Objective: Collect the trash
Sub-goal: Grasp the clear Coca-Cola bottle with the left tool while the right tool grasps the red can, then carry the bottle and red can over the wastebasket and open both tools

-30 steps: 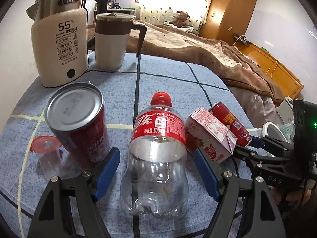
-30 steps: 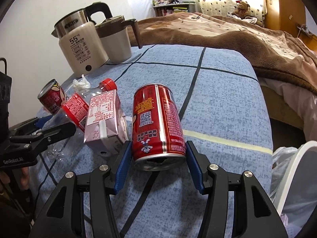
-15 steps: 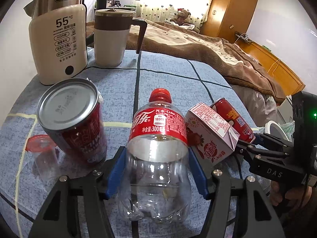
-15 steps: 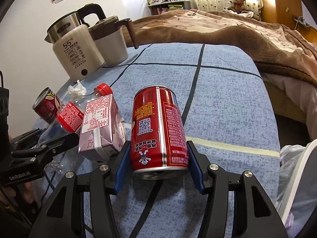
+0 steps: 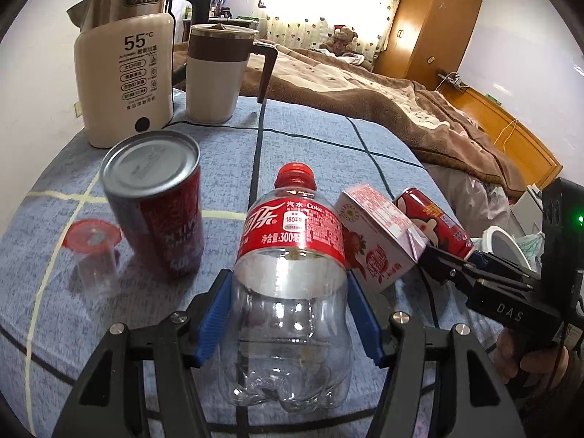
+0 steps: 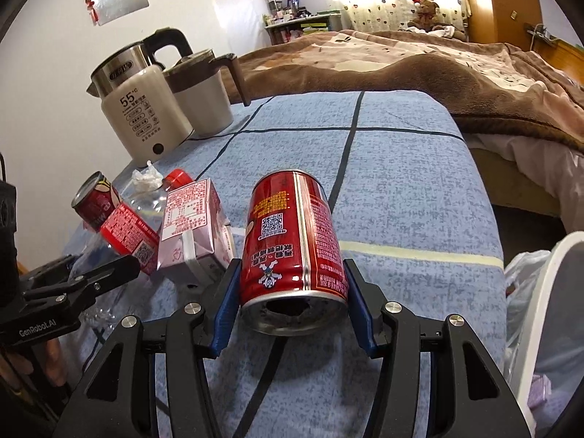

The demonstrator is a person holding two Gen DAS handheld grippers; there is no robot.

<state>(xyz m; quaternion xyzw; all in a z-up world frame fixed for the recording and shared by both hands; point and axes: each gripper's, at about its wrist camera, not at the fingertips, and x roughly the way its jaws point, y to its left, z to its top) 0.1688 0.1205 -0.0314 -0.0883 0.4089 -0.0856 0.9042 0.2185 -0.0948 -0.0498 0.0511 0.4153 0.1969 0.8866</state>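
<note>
1. Left gripper pinches the clear plastic bottle at lower centre of the left wrist view, blue pads touching both sides below the red label; bottle lies on the blue checked tablecloth, red cap pointing away.
2. Right gripper pinches the red can at centre of the right wrist view, pads against both sides near the open end, which faces the camera.
3. Pink milk carton lies just left of the red can, touching or nearly touching the bottle; a second can sits at left centre of the left wrist view, upside down, with a small clear cup beside it.
4. Risk: the bottle is thin, smooth, rounded plastic, so it may buckle or squirt out of the pads if squeezed hard.
5. Risk: the can is slick cylindrical metal gripped near one end, so it may pivot or slip on lifting; any leftover liquid would spill from the open end.
6. Risk: lifting either item may drag the carton, since it sits tight between them.
7. White bin with bag shows at right edge of the right wrist view; likely drop point.
8. Kettle and jug at upper left, well apart.
</note>
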